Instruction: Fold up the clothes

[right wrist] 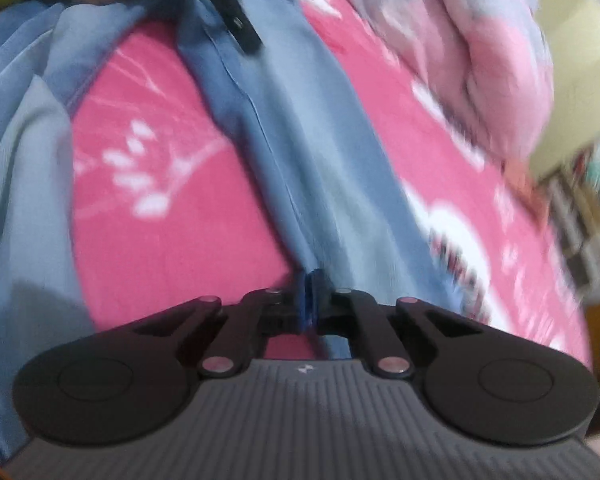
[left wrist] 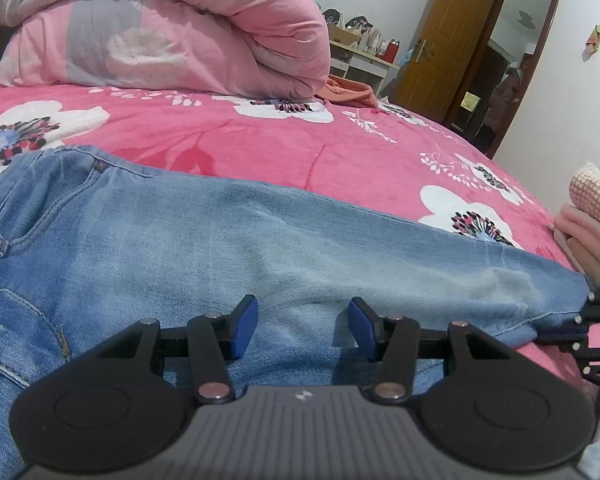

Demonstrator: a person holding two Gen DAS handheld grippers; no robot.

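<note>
Jeans [left wrist: 228, 240] under half-open, empty left gripper [left wrist: 303, 326]; right gripper [right wrist: 309, 300] pinching a leg (rolled quilt [left wrist: 172, 28] behind)

Both tongs, the left tongs [left wrist: 303, 326] and right tongs [right wrist: 310, 300], share black linkage arms, silver rivets, blue pads and ribbed grey bodies.

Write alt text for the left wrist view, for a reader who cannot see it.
The left gripper hovers open over light blue jeans spread flat across a pink floral bedspread, its blue pads apart with nothing between them. A rolled pink quilt lies behind, and a wooden door stands open at the right.
</note>
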